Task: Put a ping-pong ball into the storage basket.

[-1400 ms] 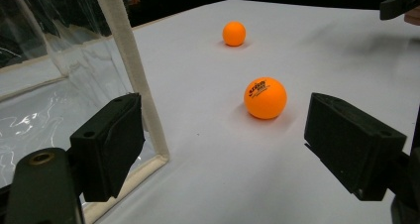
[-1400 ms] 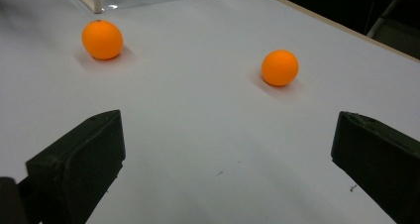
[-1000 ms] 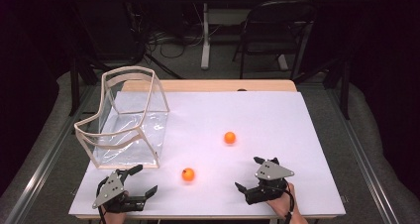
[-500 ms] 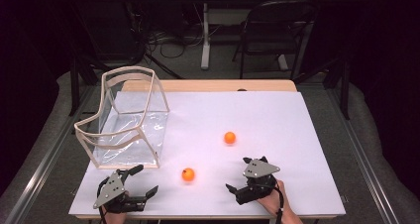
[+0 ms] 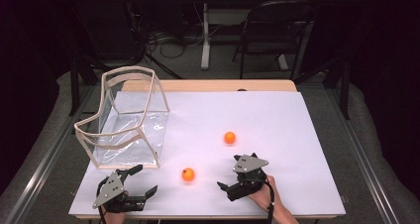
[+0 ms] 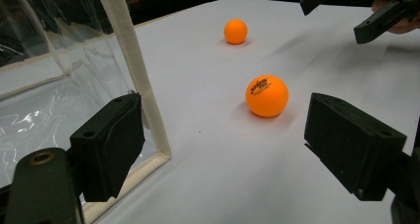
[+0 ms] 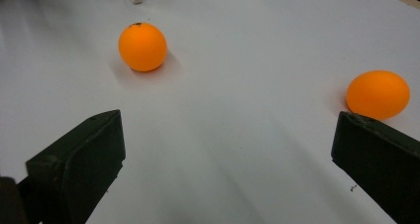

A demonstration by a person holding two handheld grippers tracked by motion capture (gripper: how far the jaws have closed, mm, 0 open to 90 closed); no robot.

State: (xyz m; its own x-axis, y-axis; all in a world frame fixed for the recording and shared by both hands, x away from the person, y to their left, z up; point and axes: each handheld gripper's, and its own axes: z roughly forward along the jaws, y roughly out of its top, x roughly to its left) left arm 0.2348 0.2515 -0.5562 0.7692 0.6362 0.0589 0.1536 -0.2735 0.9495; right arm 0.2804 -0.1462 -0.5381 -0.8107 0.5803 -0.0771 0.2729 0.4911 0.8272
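Note:
Two orange balls lie on the white table: the nearer ball (image 5: pixel 187 174) (image 6: pixel 267 95) (image 7: pixel 142 46) and the farther ball (image 5: pixel 229 138) (image 6: pixel 235 31) (image 7: pixel 378 94). My left gripper (image 5: pixel 143 180) (image 6: pixel 223 140) is open at the front left, facing the nearer ball, which lies just beyond its jaws. Right of that ball, my right gripper (image 5: pixel 234 173) (image 7: pixel 228 154) is open and empty. It points between the two balls, and the farther one lies just past its right jaw. The right gripper (image 6: pixel 366 11) also appears at the top right of the left gripper view.
A clear container with a beige rim (image 5: pixel 129 120) (image 6: pixel 129 60) stands at the left, its near corner next to my left gripper's left jaw. The table's front edge (image 5: pixel 208 216) runs just behind both grippers. A wooden strip (image 5: pixel 208 85) borders the far side.
My right gripper has moved left, closer to the nearer ball. The left gripper, both balls and the container have stayed put.

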